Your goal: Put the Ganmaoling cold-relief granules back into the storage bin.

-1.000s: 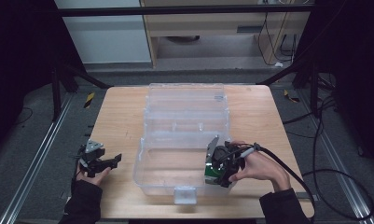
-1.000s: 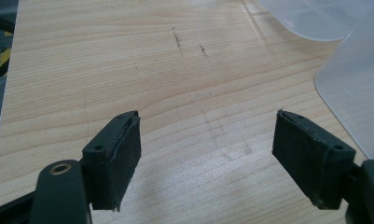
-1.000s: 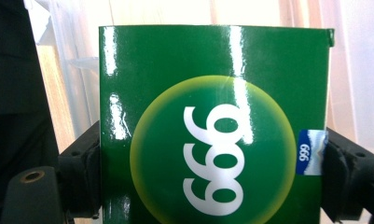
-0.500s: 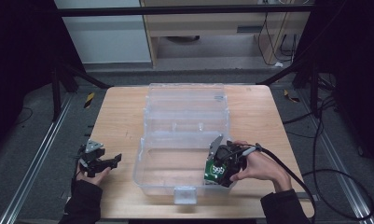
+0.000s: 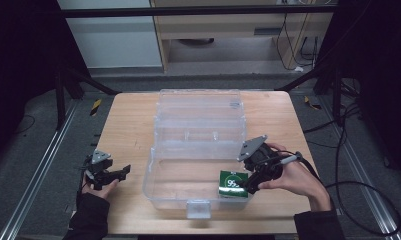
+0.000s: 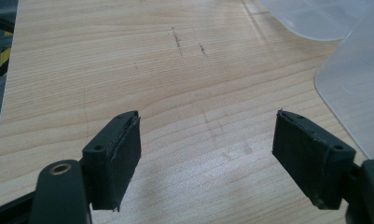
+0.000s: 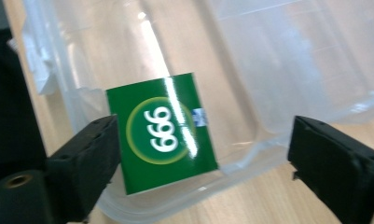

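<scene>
Releasing its load, the right gripper (image 5: pixel 249 184) is now standing with jaws spread wide, where half a second earlier it was carrying the green packet (image 5: pixel 233 184) over the rim of the clear plastic storage box (image 5: pixel 188 170). That packet, printed with white numerals in a ring, is lying at the lower right of the high view, in the box's near right corner. In the right gripper view the packet (image 7: pixel 162 132) is sitting left of centre between the open jaws, closer to the left one, its longer side running up the frame. Whether it is touching either jaw cannot be told. At lower left of the high view, the left gripper (image 5: pixel 114 173) is also gaping wide and empty above the bare pale wooden table (image 6: pixel 175 70), well apart from the box. Dark floor, cables and metal rails are surrounding the table.
</scene>
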`<state>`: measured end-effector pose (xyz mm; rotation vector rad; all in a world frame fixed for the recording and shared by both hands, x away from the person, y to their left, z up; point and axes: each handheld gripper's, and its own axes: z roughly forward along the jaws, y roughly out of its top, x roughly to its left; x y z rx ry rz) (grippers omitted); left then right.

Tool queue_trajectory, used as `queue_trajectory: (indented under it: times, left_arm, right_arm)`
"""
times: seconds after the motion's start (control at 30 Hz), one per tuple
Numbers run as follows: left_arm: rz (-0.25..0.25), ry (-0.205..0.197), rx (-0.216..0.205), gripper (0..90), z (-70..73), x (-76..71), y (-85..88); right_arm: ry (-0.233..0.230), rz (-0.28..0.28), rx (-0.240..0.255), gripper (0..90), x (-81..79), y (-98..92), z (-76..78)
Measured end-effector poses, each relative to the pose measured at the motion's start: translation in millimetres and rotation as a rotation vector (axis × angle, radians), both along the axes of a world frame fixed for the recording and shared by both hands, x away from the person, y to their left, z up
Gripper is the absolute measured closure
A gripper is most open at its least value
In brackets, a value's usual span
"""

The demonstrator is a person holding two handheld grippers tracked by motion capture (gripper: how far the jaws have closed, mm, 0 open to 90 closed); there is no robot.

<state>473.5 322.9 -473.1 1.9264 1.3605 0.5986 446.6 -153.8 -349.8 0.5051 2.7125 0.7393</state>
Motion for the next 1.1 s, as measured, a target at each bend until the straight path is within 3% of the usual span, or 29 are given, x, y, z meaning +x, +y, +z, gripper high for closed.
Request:
queue_trajectory:
  times: [0.13, 0.27, 0.47, 0.8, 0.93, 1.1]
  left_arm:
    - [0.000, -0.001, 0.001, 22.9, 0.1, -0.1, -0.3]
    - [-0.001, -0.001, 0.000, 22.9, 0.0, 0.0, -0.6]
    - [-0.006, 0.004, 0.007, 22.9, -0.3, 0.2, -1.1]
    - [-0.006, 0.002, 0.009, 22.8, -0.5, 0.1, -2.2]
    - [-0.004, 0.001, 0.009, 22.5, -0.8, 0.2, -2.4]
    - [-0.008, 0.003, 0.014, 22.2, -1.8, 0.7, -2.8]
  right_arm:
    - [-0.030, -0.049, 0.084, 7.7, -3.6, -14.2, 3.1]
    - [-0.060, -0.113, 0.135, 6.3, -6.7, -29.6, -0.7]
    - [-0.155, -0.242, 0.248, 5.0, -12.9, -54.0, -8.6]
    - [-0.222, -0.449, 0.431, 3.6, -15.4, -86.8, -35.7]
    - [-0.248, -0.566, 0.468, 4.1, -11.8, -99.0, -52.5]
    - [-0.238, -0.668, 0.478, 3.6, -6.8, -113.6, -76.2]
